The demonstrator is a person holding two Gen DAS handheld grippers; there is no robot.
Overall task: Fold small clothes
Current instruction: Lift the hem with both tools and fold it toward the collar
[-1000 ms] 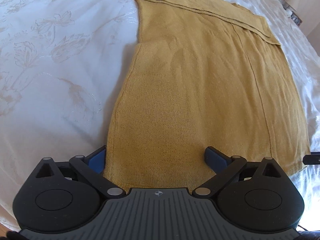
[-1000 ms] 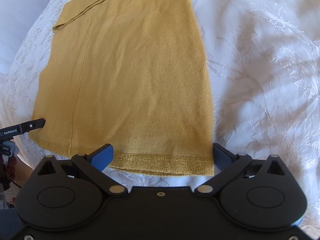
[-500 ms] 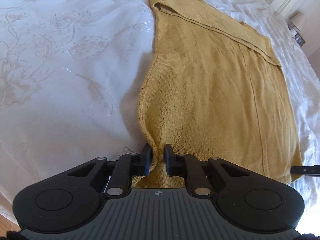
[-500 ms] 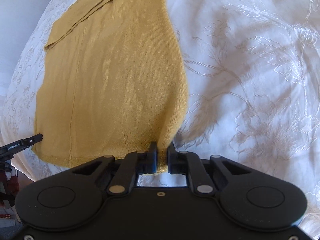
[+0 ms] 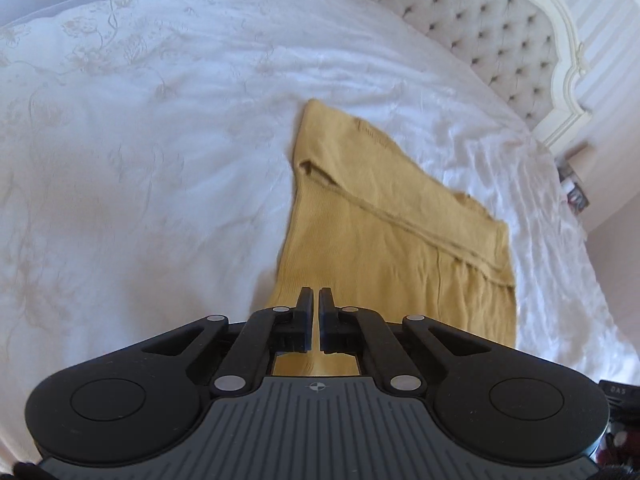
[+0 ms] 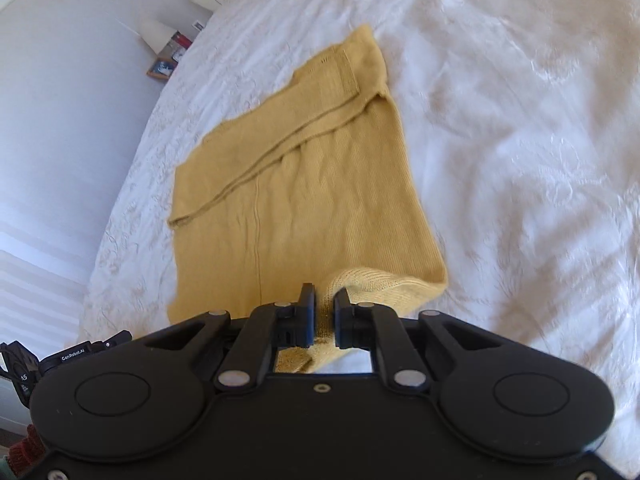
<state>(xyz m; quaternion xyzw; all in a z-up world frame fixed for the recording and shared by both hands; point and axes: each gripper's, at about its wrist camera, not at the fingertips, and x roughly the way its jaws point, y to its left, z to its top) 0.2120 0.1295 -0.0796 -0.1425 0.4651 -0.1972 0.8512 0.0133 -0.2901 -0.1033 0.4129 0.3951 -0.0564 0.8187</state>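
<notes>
Sweater (image 5: 384,240) hem corners are pinched in my left tool (image 5: 314,300) and right tool (image 6: 325,298), lifted to fold over.

Mustard-yellow knit garment (image 5: 384,248), fine ribbed weave, with a glittery gold band along the hem beside the right gripper (image 6: 325,318). White bedspread (image 5: 160,140) under the garment, patterned with pale beige floral and leaf embroidery. Black bodies on both grippers; dark blue pads on the jaws; grey ridged plate on the left gripper (image 5: 314,320), marked with a small black-and-white quartered circle. Cream tufted headboard (image 5: 480,28) beyond the garment, diamond-buttoned, in an off-white carved frame. Pale wall (image 6: 60,100) left of the garment in the right wrist view, banded with faint horizontal stripes.
</notes>
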